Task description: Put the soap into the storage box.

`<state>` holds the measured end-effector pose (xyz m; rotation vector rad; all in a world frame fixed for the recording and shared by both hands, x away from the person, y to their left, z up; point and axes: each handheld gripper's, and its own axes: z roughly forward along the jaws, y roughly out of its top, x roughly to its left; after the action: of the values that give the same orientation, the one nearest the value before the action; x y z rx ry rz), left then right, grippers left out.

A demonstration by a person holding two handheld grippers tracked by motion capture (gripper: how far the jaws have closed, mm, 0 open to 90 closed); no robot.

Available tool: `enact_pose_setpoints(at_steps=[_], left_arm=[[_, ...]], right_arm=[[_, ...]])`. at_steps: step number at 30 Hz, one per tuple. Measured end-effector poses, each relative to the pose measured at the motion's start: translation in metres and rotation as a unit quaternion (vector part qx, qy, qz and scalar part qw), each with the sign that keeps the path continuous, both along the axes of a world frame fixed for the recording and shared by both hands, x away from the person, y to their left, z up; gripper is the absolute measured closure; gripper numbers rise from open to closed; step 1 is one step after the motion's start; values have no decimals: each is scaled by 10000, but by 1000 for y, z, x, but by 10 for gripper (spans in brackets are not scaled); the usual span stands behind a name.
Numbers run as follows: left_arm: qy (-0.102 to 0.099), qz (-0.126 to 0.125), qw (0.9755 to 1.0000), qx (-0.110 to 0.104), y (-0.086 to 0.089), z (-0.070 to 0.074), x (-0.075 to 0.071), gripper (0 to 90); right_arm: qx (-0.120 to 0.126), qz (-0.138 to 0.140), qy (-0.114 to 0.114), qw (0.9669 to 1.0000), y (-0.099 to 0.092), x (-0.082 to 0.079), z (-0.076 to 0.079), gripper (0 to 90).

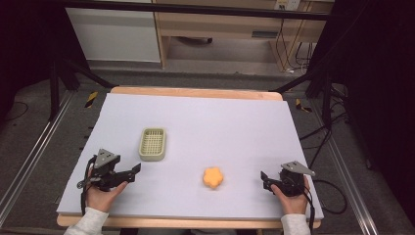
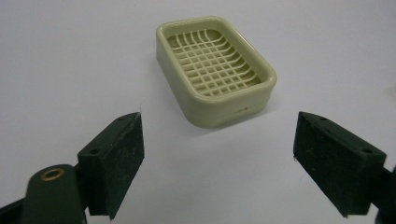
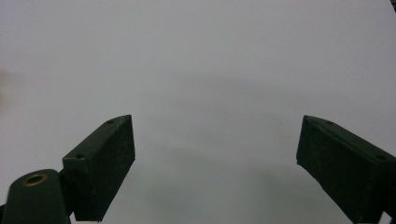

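A table covered by a pale lavender-grey sheet is seen from the high view, with a strip of its wooden edge left bare along the far side. All places below are given relative to the soap dish.

The soap dish, a cream rectangular tray with a slatted grid inside, is set flat on the sheet left of the table's middle. In the left gripper view the soap dish is seen just ahead of the jaws, turned slightly askew, its grid and rounded rim in plain sight, with nothing lying in it.

The left gripper is held near the soap dish, on the person's side of it and a little to its left, and is not touching it. Its jaws are spread wide, and only bare sheet is seen between them in the left gripper view.

The right gripper is held well apart from the soap dish, far to its right and nearer the person. Its jaws are likewise spread wide over bare sheet in the right gripper view, with nothing gripped.

An orange flower-shaped sponge is placed on the sheet to the right of the soap dish and nearer the person, between the two grippers and closer to the right one, touched by neither.
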<state>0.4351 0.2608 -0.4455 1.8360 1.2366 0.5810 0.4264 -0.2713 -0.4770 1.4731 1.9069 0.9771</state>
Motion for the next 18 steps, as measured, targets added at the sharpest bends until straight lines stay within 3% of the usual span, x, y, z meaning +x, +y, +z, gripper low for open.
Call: enact_pose_setpoints(at_steps=[18], left_arm=[[-80, -334, 9994, 82, -23, 6, -1, 159]], right_arm=[[4, -18, -47, 10000, 0, -1, 0, 121]])
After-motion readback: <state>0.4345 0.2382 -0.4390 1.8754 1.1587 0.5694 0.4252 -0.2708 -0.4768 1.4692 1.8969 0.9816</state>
